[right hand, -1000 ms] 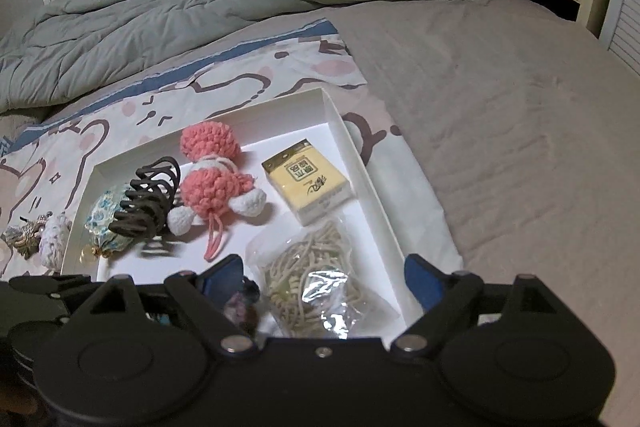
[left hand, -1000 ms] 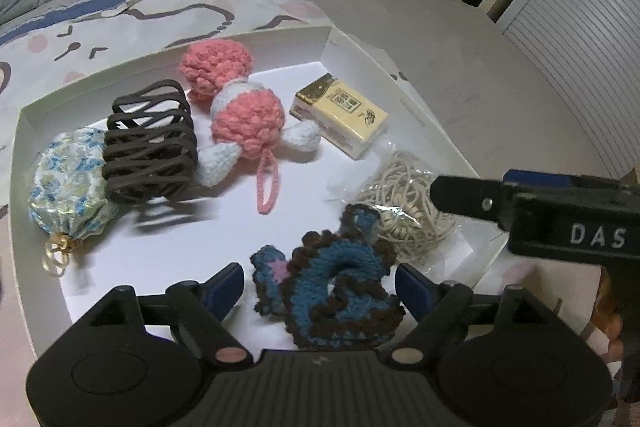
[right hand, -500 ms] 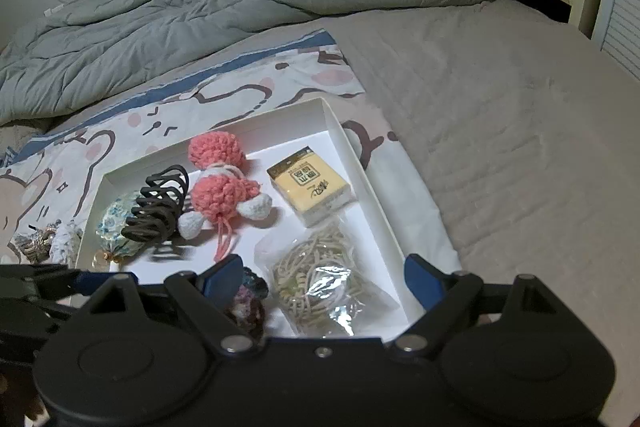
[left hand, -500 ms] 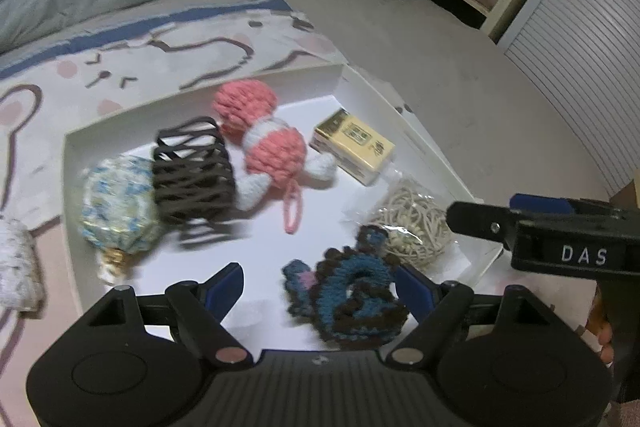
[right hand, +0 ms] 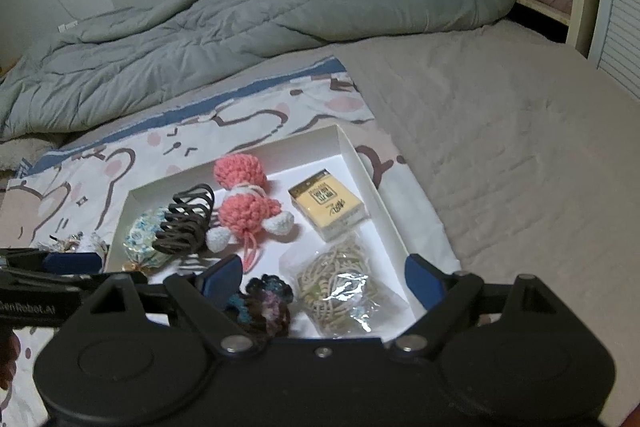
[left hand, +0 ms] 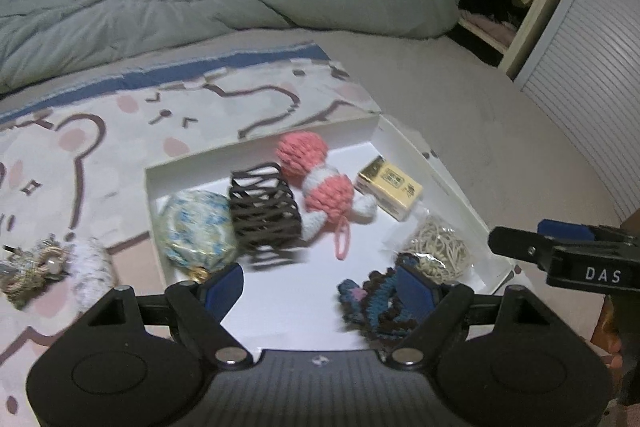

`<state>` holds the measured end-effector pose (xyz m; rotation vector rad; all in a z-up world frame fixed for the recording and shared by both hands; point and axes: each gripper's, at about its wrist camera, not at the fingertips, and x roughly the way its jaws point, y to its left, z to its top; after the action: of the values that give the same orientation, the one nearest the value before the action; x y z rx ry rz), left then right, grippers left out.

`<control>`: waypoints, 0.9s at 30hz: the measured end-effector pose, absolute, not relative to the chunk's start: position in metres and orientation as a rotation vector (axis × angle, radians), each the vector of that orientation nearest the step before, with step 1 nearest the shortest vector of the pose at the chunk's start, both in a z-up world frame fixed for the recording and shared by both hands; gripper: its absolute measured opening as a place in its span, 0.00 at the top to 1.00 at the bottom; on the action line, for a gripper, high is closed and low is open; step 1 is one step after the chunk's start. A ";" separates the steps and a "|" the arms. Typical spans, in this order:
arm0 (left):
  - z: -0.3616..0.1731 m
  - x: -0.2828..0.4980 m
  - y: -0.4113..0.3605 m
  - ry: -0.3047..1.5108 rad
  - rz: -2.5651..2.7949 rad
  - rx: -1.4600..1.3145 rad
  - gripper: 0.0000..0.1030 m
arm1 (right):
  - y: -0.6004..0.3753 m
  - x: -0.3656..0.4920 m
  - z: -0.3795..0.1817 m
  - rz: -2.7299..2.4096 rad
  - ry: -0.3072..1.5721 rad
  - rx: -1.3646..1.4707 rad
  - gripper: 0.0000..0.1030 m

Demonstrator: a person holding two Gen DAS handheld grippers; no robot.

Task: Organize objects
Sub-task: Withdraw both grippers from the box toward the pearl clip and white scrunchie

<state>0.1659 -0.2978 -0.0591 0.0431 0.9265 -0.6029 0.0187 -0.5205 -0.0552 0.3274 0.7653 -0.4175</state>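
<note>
Both tools have risen and drawn back since the earlier frame, so the white tray (left hand: 452, 183) looks smaller and more of the printed sheet (left hand: 120, 131) on the bed shows. The left tool (left hand: 320, 291) and right tool (right hand: 324, 279) stand wide, holding nothing. In the tray lie a pink crochet doll (right hand: 244, 207), brown hair claw (left hand: 264, 215), yellow packet (right hand: 328, 207), bag of rubber bands (right hand: 340, 287) and blue crochet scrunchie (left hand: 372, 303). Two trinkets (left hand: 60, 271) lie outside, left of it.

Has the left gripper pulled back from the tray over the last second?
Yes. The left gripper has backed up and away: the white tray now looks smaller and farther off in its view, and the loose items left of the tray have come into sight.
</note>
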 end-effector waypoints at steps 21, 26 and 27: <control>-0.027 0.155 -0.246 0.811 -0.519 0.044 0.00 | -0.487 0.015 -0.030 -0.417 0.694 0.255 0.00; -0.024 0.159 -0.233 0.799 -0.505 0.027 0.00 | -0.479 0.020 -0.028 -0.413 0.690 0.235 0.00; -0.024 0.160 -0.230 0.799 -0.502 0.027 0.00 | -0.478 0.022 -0.028 -0.413 0.687 0.234 0.00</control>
<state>0.1602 -0.2297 -0.0242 0.0269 0.7991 -0.5022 0.0220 -0.4778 -0.0279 0.2341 0.6872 -0.4129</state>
